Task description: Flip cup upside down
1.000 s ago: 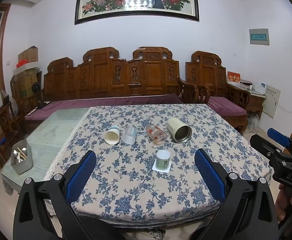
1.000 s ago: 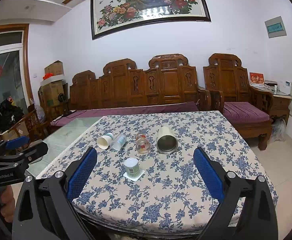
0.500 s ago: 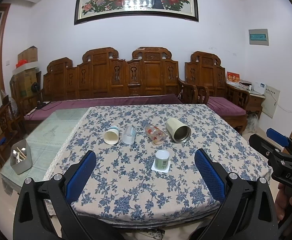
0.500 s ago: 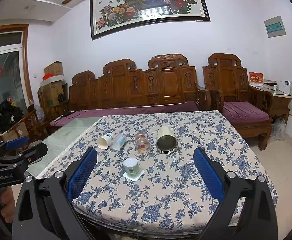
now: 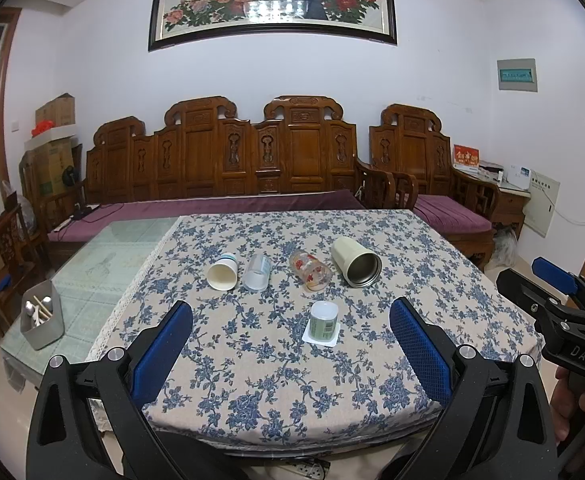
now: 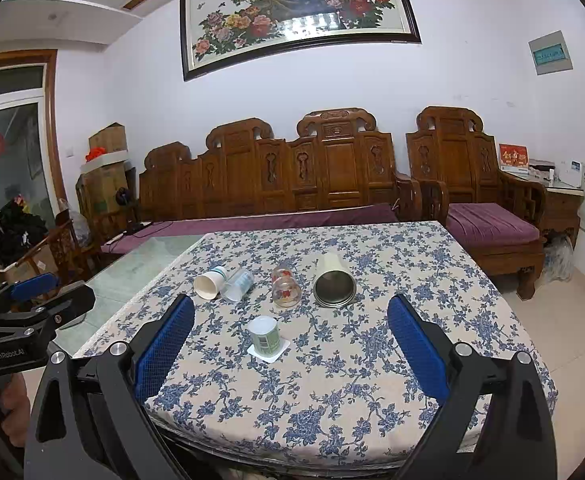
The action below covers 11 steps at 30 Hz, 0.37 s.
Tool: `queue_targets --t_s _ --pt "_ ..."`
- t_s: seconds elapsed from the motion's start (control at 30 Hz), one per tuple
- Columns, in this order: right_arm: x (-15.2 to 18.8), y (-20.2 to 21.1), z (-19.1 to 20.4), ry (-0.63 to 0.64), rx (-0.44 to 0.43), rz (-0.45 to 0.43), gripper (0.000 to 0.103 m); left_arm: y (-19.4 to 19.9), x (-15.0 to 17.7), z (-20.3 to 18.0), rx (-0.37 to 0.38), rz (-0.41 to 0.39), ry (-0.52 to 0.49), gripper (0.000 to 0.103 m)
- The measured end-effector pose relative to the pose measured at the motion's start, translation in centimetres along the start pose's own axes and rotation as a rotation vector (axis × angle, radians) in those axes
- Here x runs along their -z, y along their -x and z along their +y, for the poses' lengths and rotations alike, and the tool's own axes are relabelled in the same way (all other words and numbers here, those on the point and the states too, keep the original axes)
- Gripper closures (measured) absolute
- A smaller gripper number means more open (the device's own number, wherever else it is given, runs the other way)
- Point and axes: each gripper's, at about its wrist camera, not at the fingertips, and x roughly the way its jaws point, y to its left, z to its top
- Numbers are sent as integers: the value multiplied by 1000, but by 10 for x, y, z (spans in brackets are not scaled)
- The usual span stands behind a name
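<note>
A small green-and-white cup (image 5: 323,321) stands bottom-up on a white square coaster (image 5: 320,337) on the floral tablecloth; it also shows in the right wrist view (image 6: 264,334). Behind it several cups lie on their sides: a white paper cup (image 5: 222,274), a clear plastic cup (image 5: 257,272), a glass with red print (image 5: 310,271) and a cream steel tumbler (image 5: 355,261). My left gripper (image 5: 291,334) is open and empty, back near the table's front edge. My right gripper (image 6: 290,332) is open and empty too, at the same distance.
The table (image 5: 432,320) has a bare glass part on the left (image 5: 104,256) with a grey utensil holder (image 5: 41,314). Carved wooden benches (image 5: 252,160) with purple cushions stand behind the table. The right gripper body shows at the left view's right edge (image 5: 564,320).
Both views have shifted very slightly; the cups have not moved and both grippers stay open.
</note>
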Motion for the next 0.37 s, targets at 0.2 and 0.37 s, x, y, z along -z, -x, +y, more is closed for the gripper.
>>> queue_targets --t_s 0.2,0.37 --pt "0 0 0 -1 0 1 5 0 0 0 1 -3 -1 8" --pt "0 0 -1 -1 0 0 5 0 0 0 2 -3 -2 8"
